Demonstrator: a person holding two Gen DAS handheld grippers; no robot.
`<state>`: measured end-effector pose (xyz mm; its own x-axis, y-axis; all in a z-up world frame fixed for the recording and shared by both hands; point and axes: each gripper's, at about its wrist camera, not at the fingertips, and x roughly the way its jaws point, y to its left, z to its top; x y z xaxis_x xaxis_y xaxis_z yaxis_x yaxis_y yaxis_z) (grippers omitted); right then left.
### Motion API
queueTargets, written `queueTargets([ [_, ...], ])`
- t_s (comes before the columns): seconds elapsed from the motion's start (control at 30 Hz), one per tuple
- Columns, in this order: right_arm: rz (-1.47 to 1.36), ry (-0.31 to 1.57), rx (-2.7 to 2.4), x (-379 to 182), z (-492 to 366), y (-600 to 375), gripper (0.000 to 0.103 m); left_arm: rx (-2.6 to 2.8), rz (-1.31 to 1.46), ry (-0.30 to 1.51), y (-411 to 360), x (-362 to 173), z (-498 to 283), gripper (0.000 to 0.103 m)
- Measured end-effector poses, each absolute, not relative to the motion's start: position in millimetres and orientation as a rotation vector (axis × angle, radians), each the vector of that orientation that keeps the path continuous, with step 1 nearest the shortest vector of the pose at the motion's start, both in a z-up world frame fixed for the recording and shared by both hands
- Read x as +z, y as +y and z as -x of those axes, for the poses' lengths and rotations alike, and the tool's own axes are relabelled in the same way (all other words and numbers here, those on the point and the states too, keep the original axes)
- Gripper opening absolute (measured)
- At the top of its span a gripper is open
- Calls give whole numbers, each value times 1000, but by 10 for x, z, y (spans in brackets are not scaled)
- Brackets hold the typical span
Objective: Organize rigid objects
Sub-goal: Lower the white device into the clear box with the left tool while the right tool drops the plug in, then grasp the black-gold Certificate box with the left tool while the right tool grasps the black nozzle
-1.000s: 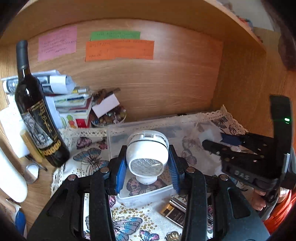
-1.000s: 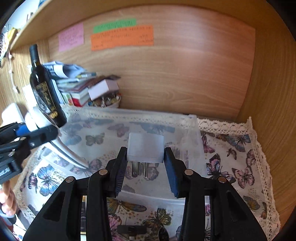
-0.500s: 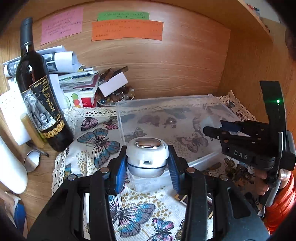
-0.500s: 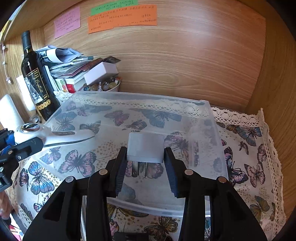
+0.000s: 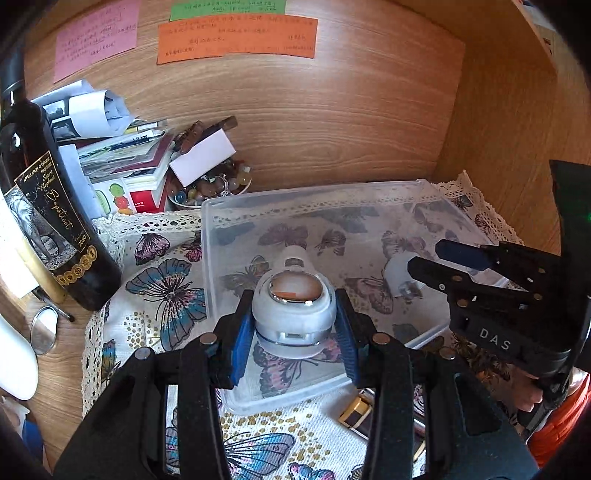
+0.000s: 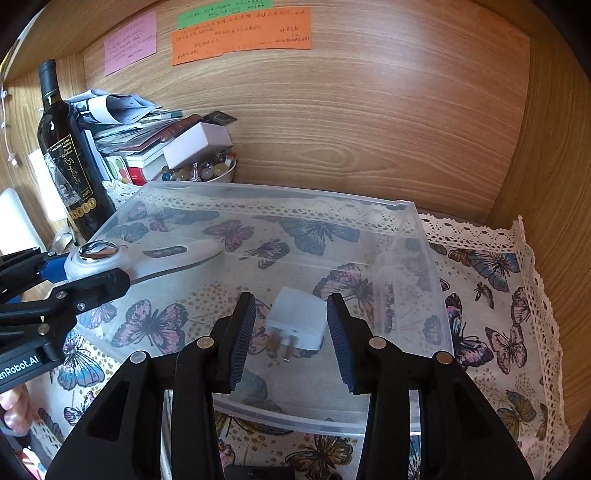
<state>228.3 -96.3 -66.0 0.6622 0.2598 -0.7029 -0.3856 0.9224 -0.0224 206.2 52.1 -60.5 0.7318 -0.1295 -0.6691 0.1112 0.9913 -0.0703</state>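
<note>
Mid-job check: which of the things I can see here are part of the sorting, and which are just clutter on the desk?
Part of the job:
- clear plastic bin
- white plug adapter, lying in the bin under the open right claw
- white round gadget, gripped by the left claw

Just lying about:
- wine bottle
- stack of books and papers
- bowl of beads
- sticky notes

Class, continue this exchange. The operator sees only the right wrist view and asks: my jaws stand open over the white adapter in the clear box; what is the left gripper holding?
Observer: The left gripper is shut on a round white device, both blue pads against its sides.
Operator: Anything on its near side?
Observer: A small rectangular slot, below a chrome band.
Operator: What lies before the box?
Observer: A gold-and-black object on the butterfly cloth, beside the front rim of the clear box.
</note>
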Motion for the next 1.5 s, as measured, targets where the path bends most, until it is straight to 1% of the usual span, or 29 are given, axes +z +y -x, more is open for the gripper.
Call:
queueTargets([
  [0.1,173,738,365,-590,-2226,-995,48,-126,11,698,514,-494,-1984,41],
  [0.27,158,676,359,-400,-2090,-1061,53,-123,0,638,514,-283,-1834,45],
  [0.33,148,642,357,-293,-2001,-1111,56,-118,-5,613,518,-215,-1758,53],
  [0.47,146,586,349,-141,-1826,-1202,61,-114,-5,582,513,-144,-1614,63],
  [0.53,148,571,343,-101,-1740,-1258,63,-107,-7,580,497,-154,-1543,72],
  [0.6,151,565,334,-83,-1663,-1318,65,-101,-6,590,486,-188,-1492,79],
  [0.73,155,578,303,-122,-1517,-1475,66,-92,-4,633,448,-329,-1383,87],
  [0.83,156,606,275,-209,-1440,-1591,66,-96,6,683,410,-474,-1333,89],
  [1.2,122,785,246,-655,-1295,-1885,66,-119,18,911,252,-1082,-1364,89],
  [1.5,100,846,301,-847,-1361,-1819,66,-192,57,978,67,-1181,-1519,88],
])
